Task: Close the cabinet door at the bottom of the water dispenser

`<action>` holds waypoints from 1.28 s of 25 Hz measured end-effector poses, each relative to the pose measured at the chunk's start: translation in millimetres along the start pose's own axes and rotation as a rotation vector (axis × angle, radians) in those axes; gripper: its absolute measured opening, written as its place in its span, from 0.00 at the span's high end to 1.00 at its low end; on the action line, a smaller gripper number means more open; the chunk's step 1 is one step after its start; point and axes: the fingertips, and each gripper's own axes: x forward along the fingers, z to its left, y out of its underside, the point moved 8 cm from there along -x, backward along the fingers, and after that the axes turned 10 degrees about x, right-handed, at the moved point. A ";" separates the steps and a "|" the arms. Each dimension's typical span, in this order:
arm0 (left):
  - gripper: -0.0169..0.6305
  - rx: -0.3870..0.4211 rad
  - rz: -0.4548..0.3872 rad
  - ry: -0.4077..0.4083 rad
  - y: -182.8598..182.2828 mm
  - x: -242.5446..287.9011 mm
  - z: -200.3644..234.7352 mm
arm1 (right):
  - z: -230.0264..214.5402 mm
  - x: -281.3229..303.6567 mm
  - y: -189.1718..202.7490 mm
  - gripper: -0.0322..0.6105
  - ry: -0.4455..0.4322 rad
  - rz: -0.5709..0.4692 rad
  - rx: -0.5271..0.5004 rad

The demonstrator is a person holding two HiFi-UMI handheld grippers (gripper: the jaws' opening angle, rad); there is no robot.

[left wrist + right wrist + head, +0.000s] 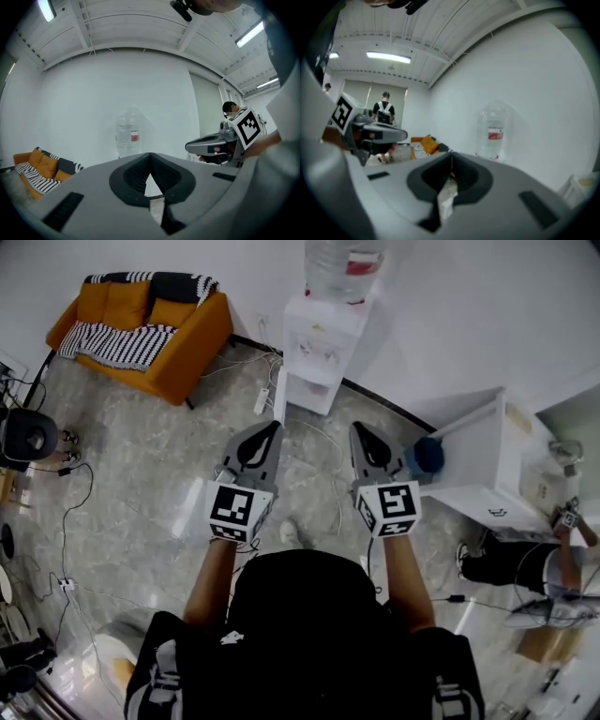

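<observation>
At the upper left of the head view, the sofa (192, 348) is orange, draped with a black-and-white striped blanket (112, 343). The water dispenser (323, 338) at top centre is white, and its clear bottle (337, 263) has a red label. The left gripper (275, 426) and right gripper (356, 427) are grey with black-and-white square markers. The floor (141, 460) is grey and marbled.

An orange sofa (183, 357) with a striped throw (112, 341) stands against a white wall (469, 315) on grey marbled floor (141, 493).

Head view steeply down; both gripper views low, level, toward the shared water dispenser (319, 352)
</observation>
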 end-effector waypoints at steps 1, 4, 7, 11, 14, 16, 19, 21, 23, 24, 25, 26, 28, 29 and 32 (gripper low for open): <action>0.96 0.001 0.004 0.004 3.1 3.2 1.7 | -1.2 4.2 1.4 0.90 0.002 0.006 0.000; 0.96 -0.012 0.021 0.011 14.7 15.7 5.5 | -8.2 16.5 7.1 0.90 0.005 0.021 0.005; 0.96 -0.017 0.035 0.019 23.1 31.2 8.1 | -19.5 29.8 11.3 0.90 0.006 0.031 0.012; 0.96 -0.021 0.053 0.023 31.2 49.1 14.7 | -32.2 49.3 14.5 0.90 0.008 0.040 0.023; 0.96 -0.019 0.073 0.024 36.7 67.7 19.9 | -43.9 64.8 15.8 0.90 -0.003 0.045 0.028; 0.96 -0.019 0.082 0.022 38.2 82.5 21.6 | -55.3 75.2 17.9 0.90 -0.010 0.053 0.032; 0.96 -0.015 0.087 0.017 37.7 107.9 24.5 | -76.8 93.1 18.3 0.90 -0.014 0.060 0.047; 0.96 -0.015 0.090 0.007 37.4 123.5 25.9 | -90.2 103.3 15.8 0.90 -0.023 0.058 0.050; 0.96 -0.013 0.093 -0.002 36.1 138.4 28.2 | -102.5 114.2 11.7 0.90 -0.035 0.052 0.048; 0.96 -0.009 0.098 -0.006 35.3 146.0 29.9 | -108.5 120.5 9.7 0.90 -0.043 0.049 0.048; 0.96 -0.004 0.105 -0.012 34.4 153.6 31.3 | -114.7 126.6 7.9 0.90 -0.052 0.048 0.048; 0.96 -0.001 0.110 -0.020 33.6 161.1 32.0 | -121.4 132.2 6.3 0.90 -0.062 0.048 0.048; 0.96 0.002 0.116 -0.037 32.0 175.3 32.5 | -135.1 142.2 3.0 0.90 -0.078 0.048 0.045; 0.96 0.002 0.117 -0.045 31.2 181.7 32.8 | -141.4 147.0 1.1 0.90 -0.085 0.046 0.046; 0.96 0.005 0.127 -0.065 30.2 197.8 33.2 | -157.6 159.7 -2.0 0.90 -0.106 0.038 0.057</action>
